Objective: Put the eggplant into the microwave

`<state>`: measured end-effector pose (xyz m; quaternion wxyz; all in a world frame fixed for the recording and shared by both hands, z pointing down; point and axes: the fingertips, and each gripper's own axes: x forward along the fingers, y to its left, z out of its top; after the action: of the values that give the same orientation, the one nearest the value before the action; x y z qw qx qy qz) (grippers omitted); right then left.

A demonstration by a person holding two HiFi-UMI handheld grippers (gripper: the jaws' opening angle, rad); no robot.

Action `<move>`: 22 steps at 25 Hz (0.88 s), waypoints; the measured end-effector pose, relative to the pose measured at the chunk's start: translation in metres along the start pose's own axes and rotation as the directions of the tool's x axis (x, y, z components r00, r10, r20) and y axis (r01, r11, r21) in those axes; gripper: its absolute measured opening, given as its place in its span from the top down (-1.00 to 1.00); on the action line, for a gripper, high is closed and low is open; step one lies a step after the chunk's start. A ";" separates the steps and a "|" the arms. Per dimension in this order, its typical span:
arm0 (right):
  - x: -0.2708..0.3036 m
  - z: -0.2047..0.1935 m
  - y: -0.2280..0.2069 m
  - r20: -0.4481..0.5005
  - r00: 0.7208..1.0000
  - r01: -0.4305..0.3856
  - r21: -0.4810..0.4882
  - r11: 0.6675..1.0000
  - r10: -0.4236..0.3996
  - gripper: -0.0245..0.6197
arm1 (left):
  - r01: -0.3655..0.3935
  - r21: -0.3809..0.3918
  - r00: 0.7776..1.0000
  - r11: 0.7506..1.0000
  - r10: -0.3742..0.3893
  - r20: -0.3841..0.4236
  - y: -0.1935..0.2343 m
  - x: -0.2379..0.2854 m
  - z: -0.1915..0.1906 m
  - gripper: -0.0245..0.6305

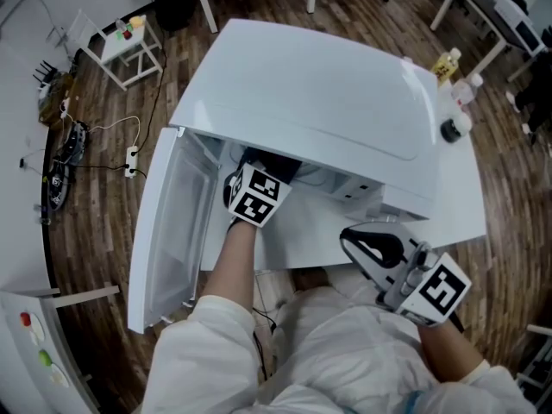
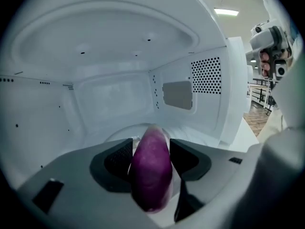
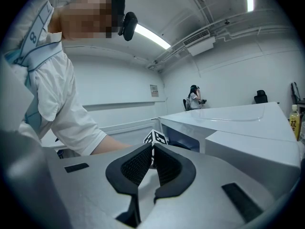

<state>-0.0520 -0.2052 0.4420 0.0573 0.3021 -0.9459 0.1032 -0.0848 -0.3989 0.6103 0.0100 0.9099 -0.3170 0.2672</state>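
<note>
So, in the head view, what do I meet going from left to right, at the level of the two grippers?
Microwave door → left gripper → right gripper.

- On table: microwave, door open toward left.
- Inside cavity, over turntable: eggplant, clamped between pads of left gripper.
- Outside, before microwave, near table's front edge, rightward: right gripper.
- Beyond microwave's right corner, on table: bottle.
</note>
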 end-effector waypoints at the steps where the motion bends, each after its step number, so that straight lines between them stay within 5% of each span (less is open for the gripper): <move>1: 0.001 -0.001 0.001 -0.003 1.000 -0.002 -0.001 1.000 0.002 0.81 | -0.004 -0.006 1.000 1.000 0.004 0.013 0.000 -0.001 0.000 0.20; 5: 0.006 -0.005 0.003 -0.022 1.000 -0.014 -0.017 1.000 0.014 0.81 | -0.021 -0.028 0.997 0.999 0.023 0.071 -0.001 -0.007 0.000 0.04; 22: 0.060 -0.041 -0.004 -0.085 0.996 -0.025 -0.065 0.998 0.020 0.81 | -0.061 -0.088 0.990 0.994 0.071 0.120 0.006 -0.044 0.007 0.04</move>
<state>-0.0961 -0.2326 0.4928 0.1058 0.2847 -0.9489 0.0853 -0.1139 -0.3802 0.5823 0.0200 0.9125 -0.3578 0.1974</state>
